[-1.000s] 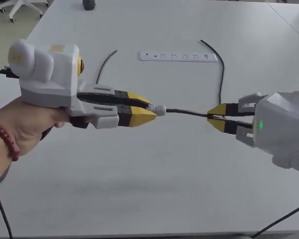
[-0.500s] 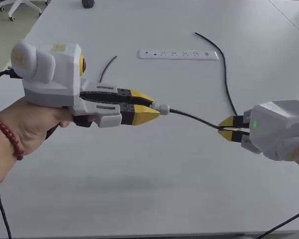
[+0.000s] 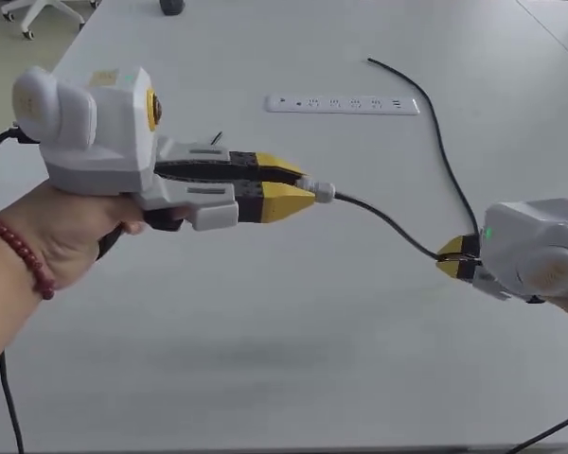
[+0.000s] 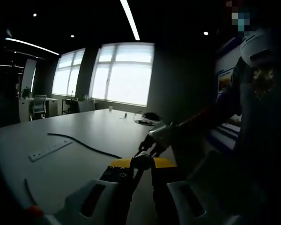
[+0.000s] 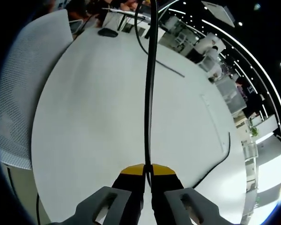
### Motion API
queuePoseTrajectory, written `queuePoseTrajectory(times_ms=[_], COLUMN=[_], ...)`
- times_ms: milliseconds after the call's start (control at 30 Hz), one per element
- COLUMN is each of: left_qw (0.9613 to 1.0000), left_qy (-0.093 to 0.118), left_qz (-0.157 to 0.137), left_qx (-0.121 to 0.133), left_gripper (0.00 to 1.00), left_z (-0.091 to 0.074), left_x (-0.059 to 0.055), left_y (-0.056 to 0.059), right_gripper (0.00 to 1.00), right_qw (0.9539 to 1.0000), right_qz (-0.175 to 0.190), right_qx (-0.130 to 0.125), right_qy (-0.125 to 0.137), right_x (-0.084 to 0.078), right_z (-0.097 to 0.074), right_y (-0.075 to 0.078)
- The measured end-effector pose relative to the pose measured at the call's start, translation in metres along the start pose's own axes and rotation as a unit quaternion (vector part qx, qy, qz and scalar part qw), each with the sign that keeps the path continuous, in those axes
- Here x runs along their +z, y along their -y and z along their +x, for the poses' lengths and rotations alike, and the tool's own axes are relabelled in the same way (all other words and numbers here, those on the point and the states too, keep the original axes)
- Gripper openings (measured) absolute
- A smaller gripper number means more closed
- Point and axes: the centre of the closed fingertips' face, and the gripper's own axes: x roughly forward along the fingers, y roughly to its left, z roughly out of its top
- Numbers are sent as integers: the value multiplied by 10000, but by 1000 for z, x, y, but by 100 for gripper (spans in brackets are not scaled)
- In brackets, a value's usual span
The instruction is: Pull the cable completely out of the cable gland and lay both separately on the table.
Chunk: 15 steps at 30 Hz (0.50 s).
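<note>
My left gripper [image 3: 301,192] is held above the white table [image 3: 265,312], shut on a small light cable gland [image 3: 324,193] at its yellow tips. A black cable [image 3: 388,222] leaves the gland and sags rightward to my right gripper [image 3: 452,257], which is shut on it. Past that gripper the cable trails across the table to the far side. In the left gripper view the gland [image 4: 143,161] sits between the jaws of the left gripper [image 4: 141,169]. In the right gripper view the cable [image 5: 148,93] runs straight up from the closed tips of the right gripper [image 5: 147,171].
A white power strip [image 3: 341,104] lies at the far middle of the table. A short black wire piece [image 3: 216,140] lies behind the left gripper. A dark object [image 3: 170,7] sits at the far edge. Another black lead [image 3: 549,430] crosses the near right corner.
The right gripper has moved right and nearer with the cable, so a longer stretch now spans between it and the gland. The left gripper has shifted slightly right.
</note>
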Motion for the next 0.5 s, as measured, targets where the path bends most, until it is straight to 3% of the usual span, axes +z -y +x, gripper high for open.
queuePoseTrajectory(times_ms=[500], left_qw=[9997], left_qy=[-202], left_qz=[-44], left_qx=[105], left_gripper=[15], left_z=[4], left_x=[-7], left_y=[-1], right_gripper=[0], right_qw=[9996], right_qz=[231], right_qx=[126], right_qy=[-76], right_x=[-5], right_z=[8], right_y=[-2])
